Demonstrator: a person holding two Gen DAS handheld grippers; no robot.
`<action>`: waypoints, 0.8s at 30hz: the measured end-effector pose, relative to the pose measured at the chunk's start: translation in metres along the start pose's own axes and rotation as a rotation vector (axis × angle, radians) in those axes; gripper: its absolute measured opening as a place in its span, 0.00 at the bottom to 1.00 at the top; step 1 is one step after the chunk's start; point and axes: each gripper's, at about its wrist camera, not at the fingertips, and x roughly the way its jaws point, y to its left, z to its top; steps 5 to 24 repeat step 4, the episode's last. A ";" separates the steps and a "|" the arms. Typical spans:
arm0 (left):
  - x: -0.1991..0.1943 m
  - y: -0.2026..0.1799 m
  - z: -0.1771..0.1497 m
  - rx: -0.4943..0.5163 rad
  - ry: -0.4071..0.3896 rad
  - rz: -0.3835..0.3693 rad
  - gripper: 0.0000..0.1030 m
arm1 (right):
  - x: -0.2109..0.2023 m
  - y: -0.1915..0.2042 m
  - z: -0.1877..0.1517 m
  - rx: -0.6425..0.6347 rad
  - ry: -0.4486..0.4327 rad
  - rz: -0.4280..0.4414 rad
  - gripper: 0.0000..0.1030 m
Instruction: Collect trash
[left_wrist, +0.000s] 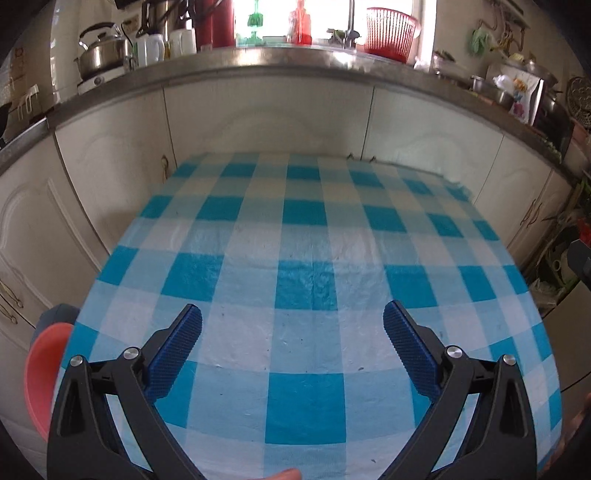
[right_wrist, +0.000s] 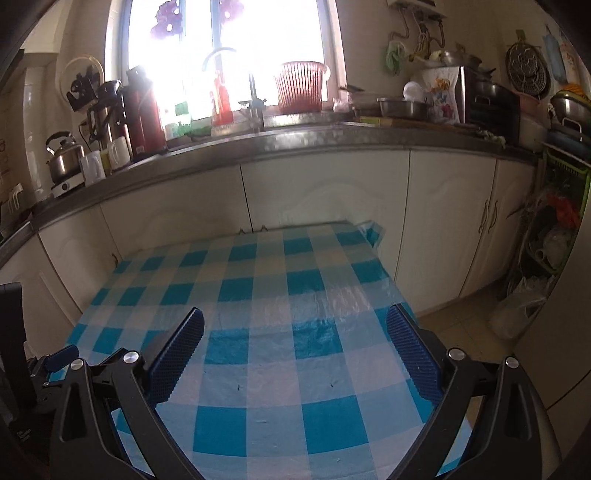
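A blue and white checked tablecloth (left_wrist: 303, 236) covers the table in both views, also the tablecloth (right_wrist: 266, 295) in the right wrist view. No trash shows on it, only a few tiny dark specks. My left gripper (left_wrist: 292, 325) hovers over the near part of the table, open, nothing between its blue pads (left_wrist: 177, 354). My right gripper (right_wrist: 295, 328) hangs over the table's near right part, open and holding nothing. The left gripper's body (right_wrist: 55, 365) shows at the left edge of the right wrist view.
A red bowl-like object (left_wrist: 42, 376) sits beside the table's left edge. White cabinets (left_wrist: 266, 114) under a kitchen counter (left_wrist: 258, 62) stand behind the table, with a kettle (left_wrist: 101, 51), flasks and a red basket (left_wrist: 391, 33). A white bag (right_wrist: 517, 310) and clutter lie on the floor at right.
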 end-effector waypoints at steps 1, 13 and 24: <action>0.013 -0.002 -0.002 -0.002 0.031 0.004 0.96 | 0.012 -0.003 -0.005 0.006 0.028 -0.001 0.95; 0.039 -0.006 -0.005 -0.007 0.083 0.030 0.96 | 0.042 -0.004 -0.017 -0.007 0.105 -0.006 0.95; 0.039 -0.006 -0.005 -0.007 0.083 0.030 0.96 | 0.042 -0.004 -0.017 -0.007 0.105 -0.006 0.95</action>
